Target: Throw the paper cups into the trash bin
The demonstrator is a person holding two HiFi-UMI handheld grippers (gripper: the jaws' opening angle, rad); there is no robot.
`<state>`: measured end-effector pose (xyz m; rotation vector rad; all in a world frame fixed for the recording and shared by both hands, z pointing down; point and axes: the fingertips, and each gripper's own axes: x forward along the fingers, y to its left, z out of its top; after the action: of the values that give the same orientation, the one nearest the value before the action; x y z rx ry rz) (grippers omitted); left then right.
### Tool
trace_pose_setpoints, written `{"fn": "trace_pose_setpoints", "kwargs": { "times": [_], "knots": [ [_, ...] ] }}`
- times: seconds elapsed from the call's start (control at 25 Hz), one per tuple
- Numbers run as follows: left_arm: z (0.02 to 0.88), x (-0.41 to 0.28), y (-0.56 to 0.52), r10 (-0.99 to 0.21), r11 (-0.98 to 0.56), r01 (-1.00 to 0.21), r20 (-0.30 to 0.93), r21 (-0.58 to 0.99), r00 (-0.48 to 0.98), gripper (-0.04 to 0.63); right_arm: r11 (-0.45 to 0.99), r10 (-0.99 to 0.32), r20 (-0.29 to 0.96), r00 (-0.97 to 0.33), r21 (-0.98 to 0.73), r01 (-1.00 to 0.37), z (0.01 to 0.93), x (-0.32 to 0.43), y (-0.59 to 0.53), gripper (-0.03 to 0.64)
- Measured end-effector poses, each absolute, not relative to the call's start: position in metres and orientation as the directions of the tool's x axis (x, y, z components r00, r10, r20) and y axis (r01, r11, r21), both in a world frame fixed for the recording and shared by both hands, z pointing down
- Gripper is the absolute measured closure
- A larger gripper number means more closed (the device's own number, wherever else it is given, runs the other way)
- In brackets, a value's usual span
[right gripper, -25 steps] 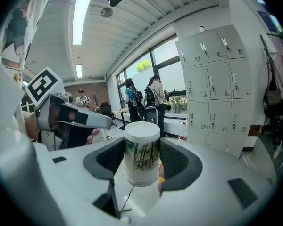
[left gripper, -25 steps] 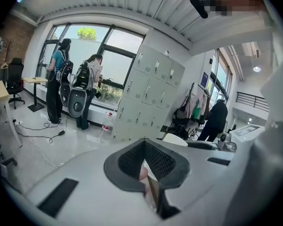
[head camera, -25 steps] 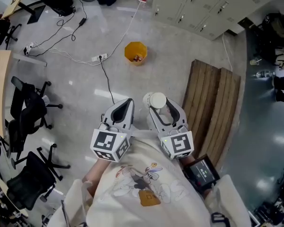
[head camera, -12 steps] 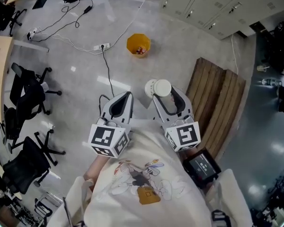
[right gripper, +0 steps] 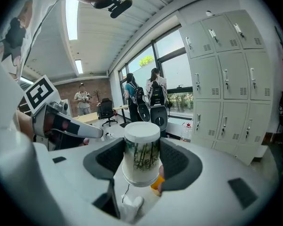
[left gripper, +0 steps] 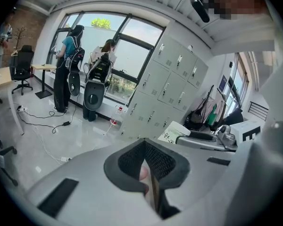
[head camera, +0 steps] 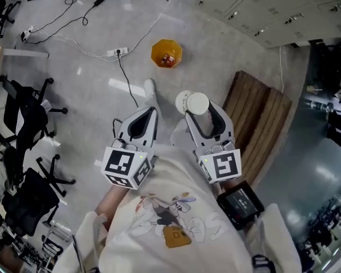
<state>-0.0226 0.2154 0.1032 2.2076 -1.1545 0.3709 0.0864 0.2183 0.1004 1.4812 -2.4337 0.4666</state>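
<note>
An orange trash bin (head camera: pixel 166 53) with some litter inside stands on the grey floor ahead of me. My right gripper (head camera: pixel 196 109) is shut on an upright white paper cup (head camera: pixel 193 103) with a green bamboo print (right gripper: pixel 141 154). In the right gripper view, a sliver of the orange bin (right gripper: pixel 156 184) shows below the cup. My left gripper (head camera: pixel 150 112) is level with the right one, to its left. Its jaws meet at the tip and hold nothing (left gripper: pixel 149 175). Both grippers are held well short of the bin.
A wooden slatted bench (head camera: pixel 261 124) lies to the right. A power strip with cables (head camera: pixel 117 52) crosses the floor left of the bin. Office chairs (head camera: pixel 23 112) stand at the left and grey lockers (head camera: pixel 273 10) along the far wall. The person's white shoe (head camera: pixel 150 87) is forward.
The view has advanced across the floor toward the bin. A white shoe has stepped into view ahead of the left gripper. Both grippers stay as they were, the cup still held.
</note>
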Motion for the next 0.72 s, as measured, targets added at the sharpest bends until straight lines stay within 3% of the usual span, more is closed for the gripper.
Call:
{"fn": "trace_pose_setpoints", "kwargs": {
  "times": [0.32, 0.72],
  "knots": [
    [0.122, -0.069, 0.106, -0.600, -0.435, -0.770, 0.487, 0.467, 0.634, 0.589, 0.458, -0.773, 0.493, -0.399, -0.001, -0.889, 0.122, 0.046, 0.115, 0.374],
    [0.225, -0.071, 0.024, -0.545, -0.385, -0.783, 0.565, 0.488, 0.620, 0.589, 0.524, -0.692, 0.574, -0.438, -0.017, -0.851, 0.224, 0.035, 0.023, 0.374]
  ]
}}
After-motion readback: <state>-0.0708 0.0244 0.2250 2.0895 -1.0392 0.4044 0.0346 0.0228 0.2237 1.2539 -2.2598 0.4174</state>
